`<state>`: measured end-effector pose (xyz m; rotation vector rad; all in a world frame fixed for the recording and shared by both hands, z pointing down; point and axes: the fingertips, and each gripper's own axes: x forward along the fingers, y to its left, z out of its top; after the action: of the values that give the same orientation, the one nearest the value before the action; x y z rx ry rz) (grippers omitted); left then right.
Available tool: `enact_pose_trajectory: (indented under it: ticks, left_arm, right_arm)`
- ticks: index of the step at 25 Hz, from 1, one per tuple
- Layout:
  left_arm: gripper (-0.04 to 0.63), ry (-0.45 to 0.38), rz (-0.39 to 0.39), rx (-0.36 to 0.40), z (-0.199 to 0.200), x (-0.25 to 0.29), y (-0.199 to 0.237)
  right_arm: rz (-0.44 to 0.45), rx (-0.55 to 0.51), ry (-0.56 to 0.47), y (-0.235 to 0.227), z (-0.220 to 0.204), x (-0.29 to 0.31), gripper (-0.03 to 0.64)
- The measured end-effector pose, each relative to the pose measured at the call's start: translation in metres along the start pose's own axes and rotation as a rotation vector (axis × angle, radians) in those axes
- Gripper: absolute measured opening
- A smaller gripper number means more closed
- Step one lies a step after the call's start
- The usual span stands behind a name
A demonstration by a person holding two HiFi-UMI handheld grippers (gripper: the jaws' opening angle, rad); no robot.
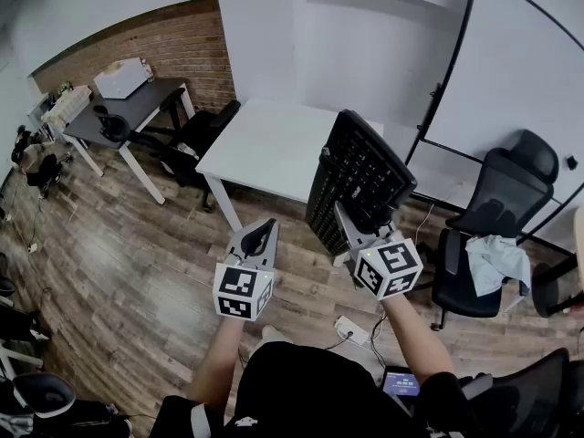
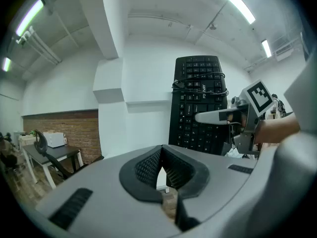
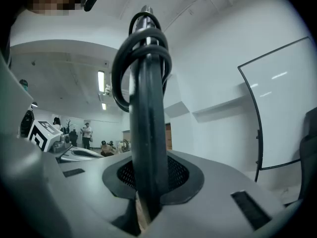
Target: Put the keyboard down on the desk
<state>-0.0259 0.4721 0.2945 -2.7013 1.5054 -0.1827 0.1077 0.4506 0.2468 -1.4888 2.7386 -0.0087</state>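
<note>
A black keyboard [image 1: 356,182] with its cable coiled round it stands on end in the air, just off the near right corner of the white desk [image 1: 265,144]. My right gripper [image 1: 354,224] is shut on its lower edge; in the right gripper view the keyboard [image 3: 148,118] shows edge-on between the jaws. To the left of it my left gripper [image 1: 263,234] is shut with nothing in it, over the wooden floor in front of the desk. The left gripper view shows its closed jaws [image 2: 162,168] and, beyond them, the keyboard [image 2: 199,103] held by the right gripper [image 2: 210,117].
A black office chair [image 1: 497,217] with a cloth on its seat stands at the right. A whiteboard [image 1: 520,80] leans behind it. A second desk [image 1: 123,108] with a chair [image 1: 196,135] is at the far left by the brick wall. A power strip [image 1: 351,329] lies on the floor.
</note>
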Motion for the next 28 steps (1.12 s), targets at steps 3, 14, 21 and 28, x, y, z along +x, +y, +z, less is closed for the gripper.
enact_pose_trajectory:
  ticks: [3, 14, 21, 28]
  left_arm:
    - [0.014, -0.003, 0.003, -0.004, 0.003, -0.004, 0.001]
    - [0.014, 0.002, -0.003, -0.013, 0.001, -0.013, -0.004]
    - [0.014, 0.027, -0.009, -0.012, -0.009, -0.014, -0.004]
    - [0.014, 0.027, -0.013, -0.019, -0.013, 0.007, 0.021]
  right_arm:
    - [-0.003, 0.006, 0.001, 0.002, 0.001, -0.002, 0.098]
    - [-0.018, 0.045, 0.015, 0.007, -0.006, -0.012, 0.098]
    - [-0.006, 0.041, 0.028, 0.008, -0.016, -0.010, 0.098]
    - [-0.008, 0.045, 0.032, 0.004, -0.017, 0.021, 0.098]
